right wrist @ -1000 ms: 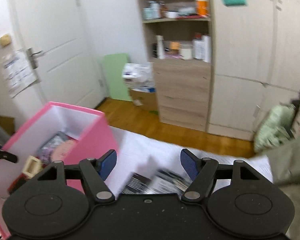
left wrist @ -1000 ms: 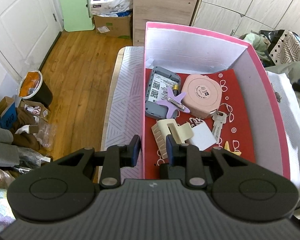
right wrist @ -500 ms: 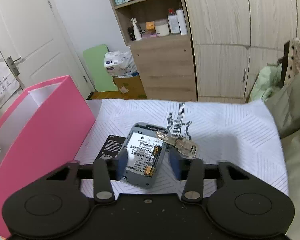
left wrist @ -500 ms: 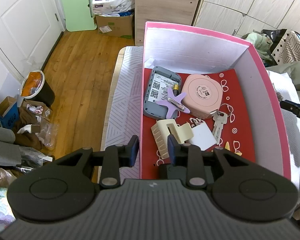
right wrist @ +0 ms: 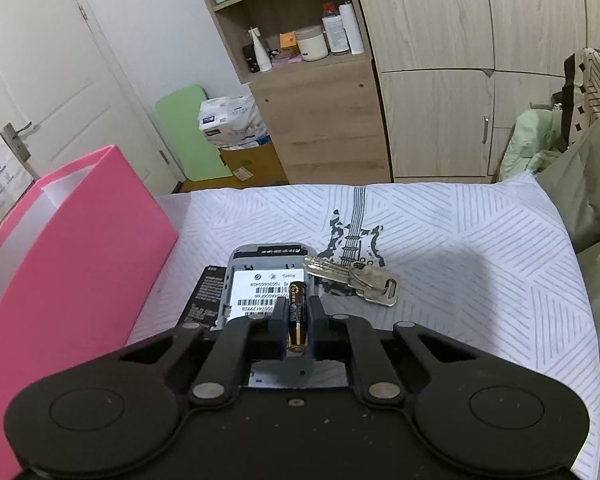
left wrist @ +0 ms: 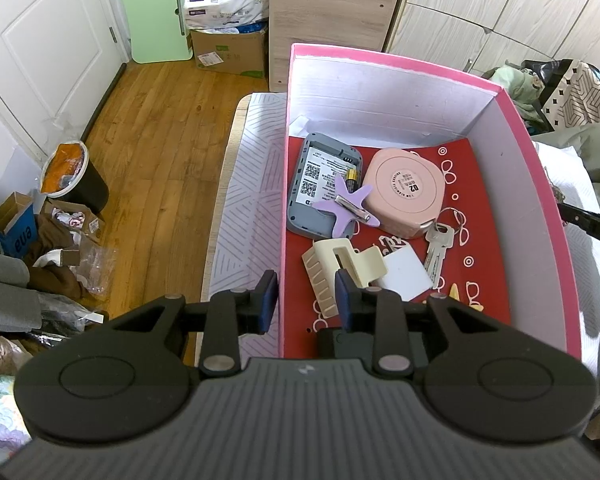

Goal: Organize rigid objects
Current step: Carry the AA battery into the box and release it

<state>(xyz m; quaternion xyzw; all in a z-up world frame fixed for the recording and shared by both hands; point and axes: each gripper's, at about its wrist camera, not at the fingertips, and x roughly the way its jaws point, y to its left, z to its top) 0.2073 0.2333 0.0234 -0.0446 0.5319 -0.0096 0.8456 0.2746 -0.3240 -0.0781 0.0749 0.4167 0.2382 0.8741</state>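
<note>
A pink box (left wrist: 540,184) stands on the bed; it also shows in the right wrist view (right wrist: 80,248). Inside lie a grey device (left wrist: 320,192), a purple star clip (left wrist: 348,208), a pink round case (left wrist: 406,192), a cream claw clip (left wrist: 340,268), a key (left wrist: 436,248) and a white card (left wrist: 404,272). My left gripper (left wrist: 306,306) straddles the box's near left wall, its fingers a little apart on either side of it. My right gripper (right wrist: 299,316) is shut on a black and gold battery (right wrist: 298,316) lying on a second grey device (right wrist: 260,284).
A bunch of keys (right wrist: 356,278) and a black card (right wrist: 204,296) lie on the patterned white sheet (right wrist: 460,248) beside the device. A wooden shelf unit (right wrist: 312,80) and wardrobes stand beyond the bed. The floor left of the bed holds a bin (left wrist: 72,176) and clutter.
My right gripper swung down to the bed and closed its fingers from wide open onto the battery on the grey device. My left gripper has barely moved.
</note>
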